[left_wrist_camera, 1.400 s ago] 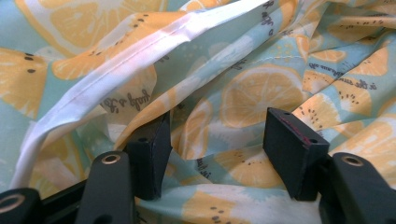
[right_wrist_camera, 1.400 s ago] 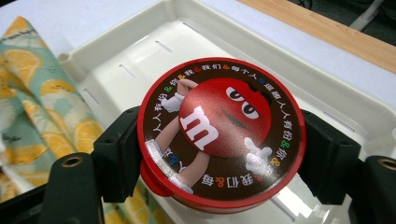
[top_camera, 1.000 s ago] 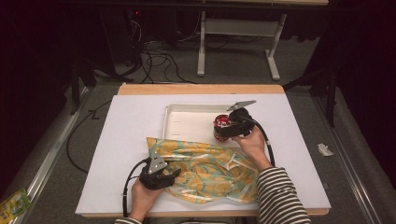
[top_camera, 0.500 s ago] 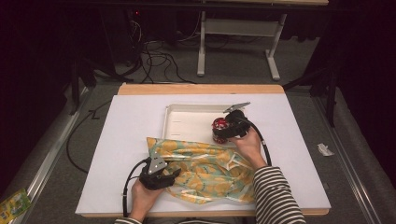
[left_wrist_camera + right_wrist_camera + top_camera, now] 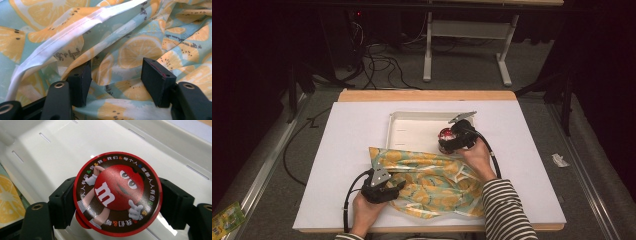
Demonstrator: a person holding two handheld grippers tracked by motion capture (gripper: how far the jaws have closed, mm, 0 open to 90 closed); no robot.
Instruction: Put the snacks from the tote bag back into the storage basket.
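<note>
One round candy tub (image 5: pixel 117 195) with a red-rimmed lid is sitting clamped between the fingers (image 5: pixel 63 202) of the right gripper (image 5: pixel 451 141); both pads are pressing against its sides just under the lid rim. The lid is showing a red cartoon character with a white "m" and a ring of small printed characters around it. The white tray (image 5: pixel 412 131) is serving as landmark: the tub is being held over the tray's interior, at the corner nearest the person's right hand (image 5: pixel 477 157). Whether the tub's base is touching the tray floor cannot be told. In the right gripper view the tray (image 5: pixel 62 147) is showing narrow slots in its floor and wall.

The patterned cloth (image 5: pixel 432 182), pale teal with orange citrus slices, is lying crumpled on the counter (image 5: pixel 337 150), its far edge touching or overlapping the tray's near rim. A white hem (image 5: pixel 75 27) is running across a fold of the cloth (image 5: pixel 130 50) in the left gripper view.

The left gripper (image 5: pixel 392 187) is resting on the cloth's edge farthest from the tray, toward the person's left. Its fingers (image 5: pixel 80 82) are standing apart, with loose folds of cloth lying between them and not pinched. The left hand (image 5: pixel 364 212) is gripping the handle at the counter's near edge.
</note>
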